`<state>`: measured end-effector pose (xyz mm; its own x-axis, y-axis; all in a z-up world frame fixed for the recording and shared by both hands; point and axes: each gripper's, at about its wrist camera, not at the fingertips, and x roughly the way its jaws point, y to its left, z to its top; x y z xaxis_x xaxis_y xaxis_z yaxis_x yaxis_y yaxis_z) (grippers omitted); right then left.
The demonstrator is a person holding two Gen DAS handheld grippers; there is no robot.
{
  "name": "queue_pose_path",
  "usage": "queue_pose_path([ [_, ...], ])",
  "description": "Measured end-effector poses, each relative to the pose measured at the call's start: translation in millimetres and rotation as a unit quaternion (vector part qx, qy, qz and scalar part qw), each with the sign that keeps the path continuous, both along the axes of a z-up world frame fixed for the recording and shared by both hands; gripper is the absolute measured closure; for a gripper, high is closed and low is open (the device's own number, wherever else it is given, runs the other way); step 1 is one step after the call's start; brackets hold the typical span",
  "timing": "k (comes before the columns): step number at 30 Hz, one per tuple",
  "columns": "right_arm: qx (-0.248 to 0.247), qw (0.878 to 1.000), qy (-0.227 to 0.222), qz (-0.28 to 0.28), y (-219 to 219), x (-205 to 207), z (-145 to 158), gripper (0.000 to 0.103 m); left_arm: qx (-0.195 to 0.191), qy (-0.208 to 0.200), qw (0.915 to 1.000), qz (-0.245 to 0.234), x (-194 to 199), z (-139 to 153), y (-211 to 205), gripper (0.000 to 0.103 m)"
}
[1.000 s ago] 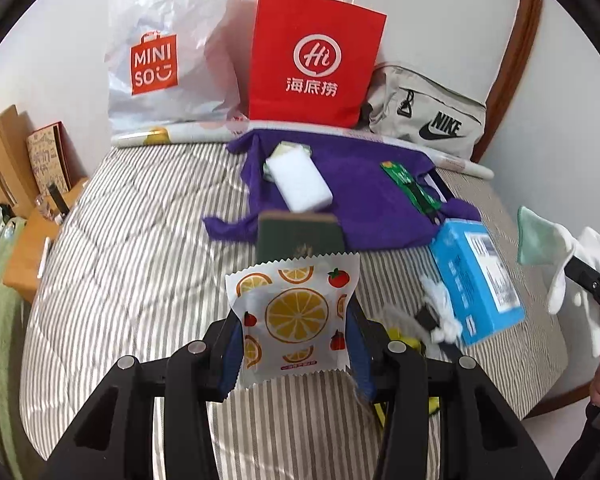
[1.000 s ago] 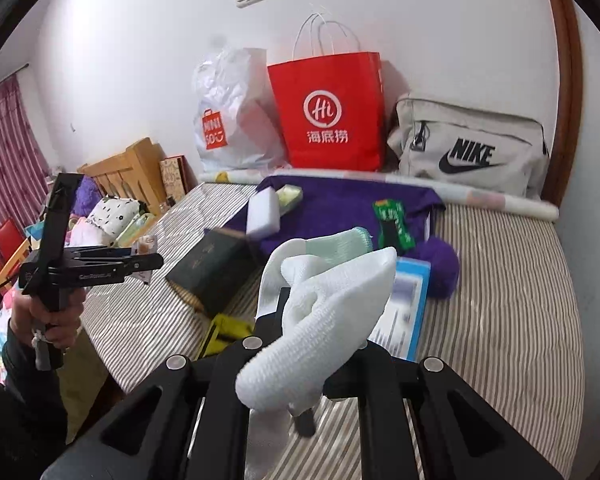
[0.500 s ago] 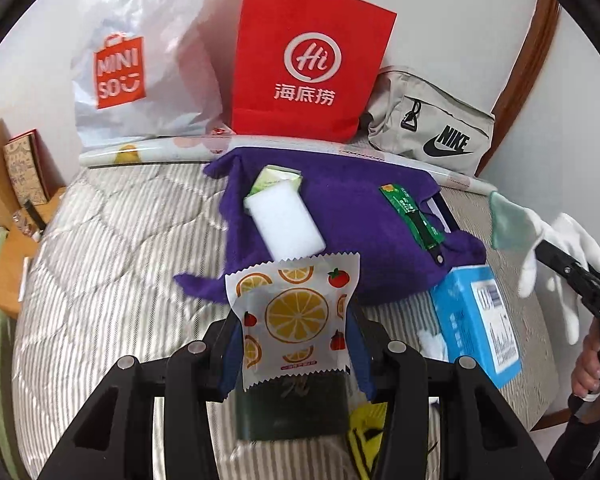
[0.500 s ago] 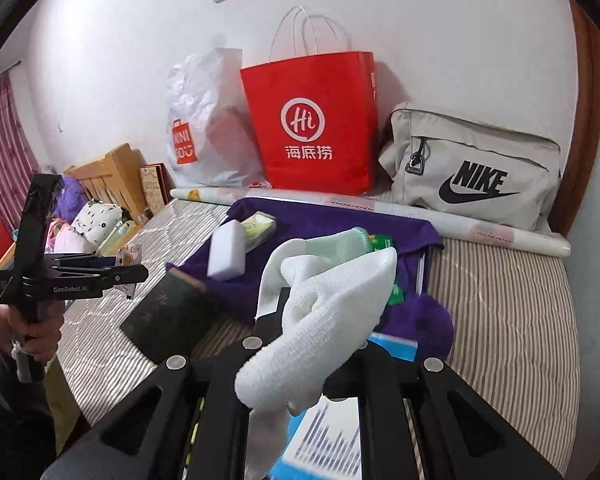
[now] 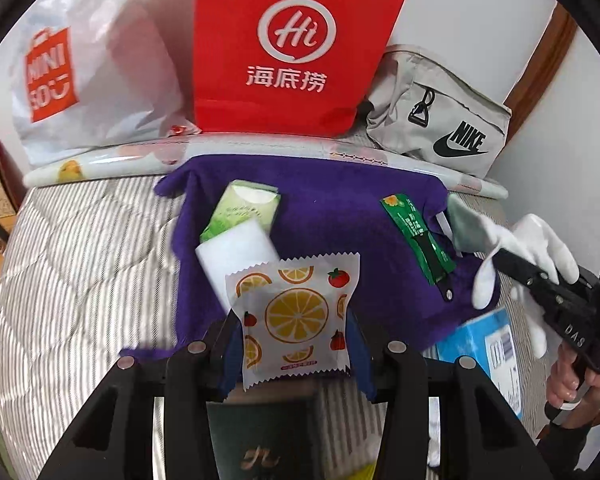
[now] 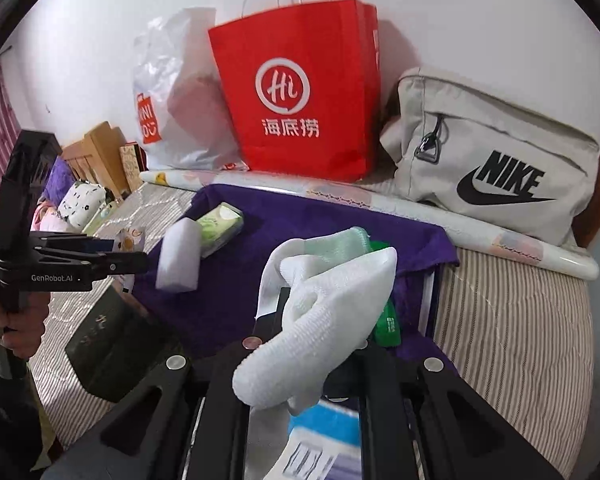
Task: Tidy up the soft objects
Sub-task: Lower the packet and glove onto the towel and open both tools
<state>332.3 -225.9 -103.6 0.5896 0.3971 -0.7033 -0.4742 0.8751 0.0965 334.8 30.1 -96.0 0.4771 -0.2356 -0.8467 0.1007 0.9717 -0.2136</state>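
My left gripper is shut on a white packet printed with orange slices, held above the near edge of a purple cloth. My right gripper is shut on a white sock with a mint cuff, hanging over the same purple cloth. On the cloth lie a white sponge block, a green tissue pack and a green sachet. From the left wrist view the right gripper with its sock shows at the right.
A red paper bag, a white plastic shopping bag and a grey Nike bag stand against the wall behind a rolled sheet. A dark green box and a blue box lie on the striped bedspread.
Both grippers have moved forward over the bed toward the purple cloth and the bags, each keeping its load. The dark box and blue box have slid toward the bottom of both views.
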Motion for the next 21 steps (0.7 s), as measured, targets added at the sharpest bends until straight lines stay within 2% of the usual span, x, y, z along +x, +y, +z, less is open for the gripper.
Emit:
queue_pose_path([
  [11, -0.028, 0.999, 0.035, 0.013, 8.1, 33.5, -28.5, 0.092, 0.006, 0.021, 0.9998, -0.003, 61.0, -9.4, -17.9, 0.06],
  [14, -0.03, 0.999, 0.042, 0.018, 8.9, 40.0, -32.5, 0.092, 0.026, 0.027, 0.9993, 0.0, 75.8, -16.4, -21.1, 0.06],
  [21, -0.045, 0.997, 0.054, 0.033, 16.1, 46.1, -40.6, 0.091, 0.035, 0.046, 0.9982, 0.012, 92.0, -34.4, -15.2, 0.06],
])
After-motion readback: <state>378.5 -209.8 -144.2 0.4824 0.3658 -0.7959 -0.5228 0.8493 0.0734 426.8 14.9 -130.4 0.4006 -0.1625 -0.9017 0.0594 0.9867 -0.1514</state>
